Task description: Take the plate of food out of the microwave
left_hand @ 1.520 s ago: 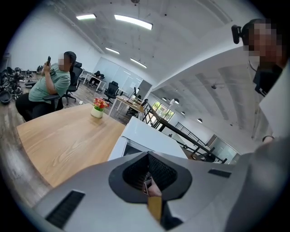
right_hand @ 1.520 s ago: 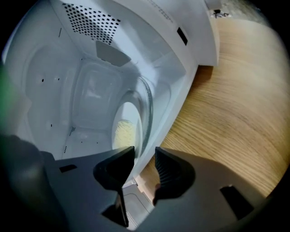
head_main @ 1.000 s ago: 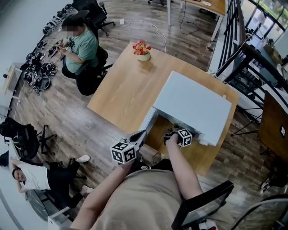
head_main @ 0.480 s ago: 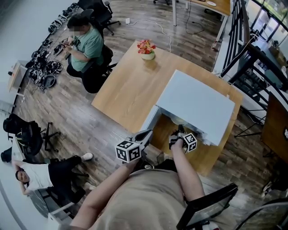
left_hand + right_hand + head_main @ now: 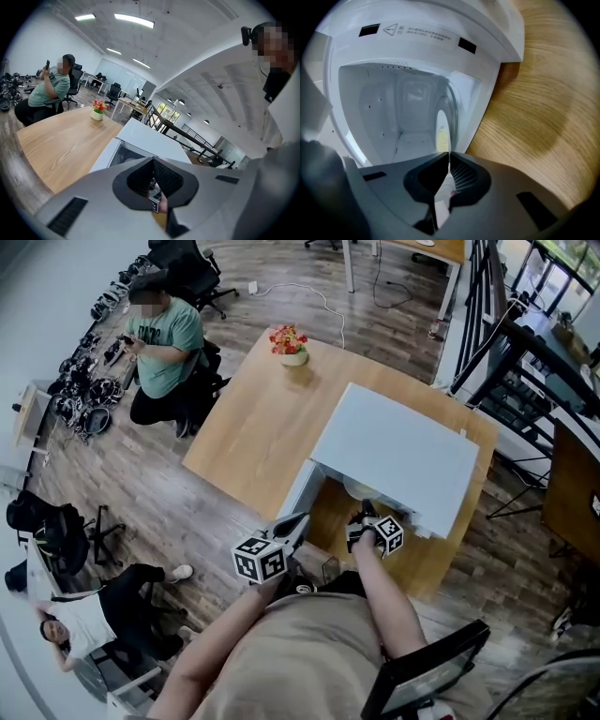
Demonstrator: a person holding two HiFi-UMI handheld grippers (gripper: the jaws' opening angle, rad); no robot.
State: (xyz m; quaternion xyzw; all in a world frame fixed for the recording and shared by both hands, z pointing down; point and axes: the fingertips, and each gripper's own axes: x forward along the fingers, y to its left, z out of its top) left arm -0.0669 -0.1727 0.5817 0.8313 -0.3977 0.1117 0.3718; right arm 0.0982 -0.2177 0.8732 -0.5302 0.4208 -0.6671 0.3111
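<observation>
A white microwave [image 5: 403, 456] stands on the wooden table [image 5: 253, 427] with its door [image 5: 298, 491] swung open to the left. At the oven's mouth lies a pale plate [image 5: 359, 490]. In the right gripper view the plate [image 5: 440, 129] shows edge-on inside the cavity, with yellowish food on it. My right gripper [image 5: 367, 512] reaches into the opening, and its jaws [image 5: 449, 154] are shut on the plate's near rim. My left gripper [image 5: 298, 518] hovers by the door's outer edge. Its jaws [image 5: 153, 161] are shut with nothing between them.
A flower pot [image 5: 292, 343] stands at the table's far corner. One person sits on a chair [image 5: 164, 334] beyond the table, and another lies on the floor [image 5: 84, 615] at the left. A black chair [image 5: 422, 671] is behind me at the right. Dark railings [image 5: 525, 362] run along the right.
The plate's pale rim now shows at the oven's mouth, where a second ago only the right gripper was seen. The left gripper stays by the door's edge.
</observation>
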